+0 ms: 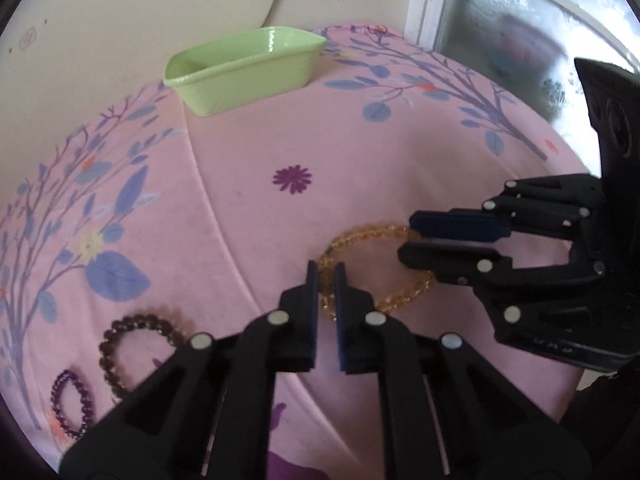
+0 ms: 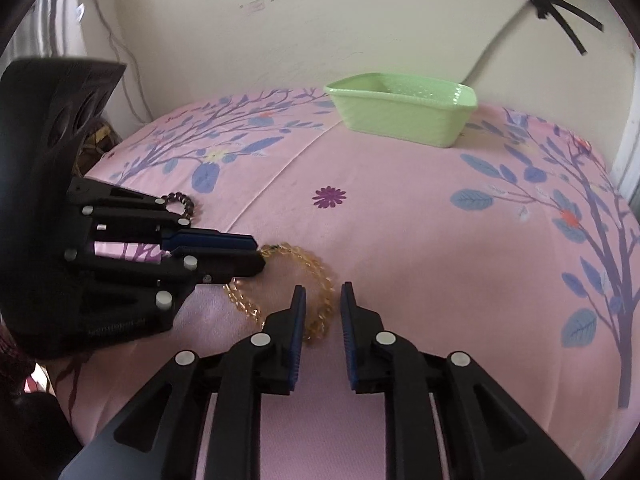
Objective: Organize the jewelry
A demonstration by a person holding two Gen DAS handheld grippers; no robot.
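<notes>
An amber bead bracelet (image 1: 384,268) lies on the pink floral cloth. My left gripper (image 1: 327,270) is shut on its near-left side, beads pinched between the fingers. In the right wrist view the same bracelet (image 2: 316,280) shows, with the left gripper (image 2: 256,254) at its left end. My right gripper (image 2: 323,294) is open, its fingers straddling the bracelet's right arc; in the left wrist view it (image 1: 408,238) comes in from the right. A green plastic basket (image 1: 248,68) (image 2: 404,114) stands at the far side.
A dark brown bead bracelet (image 1: 140,344) and a small purple bead bracelet (image 1: 72,404) lie on the cloth at the left. The brown one peeks out behind the left gripper (image 2: 182,202). A wall and a window frame (image 1: 424,4) border the surface.
</notes>
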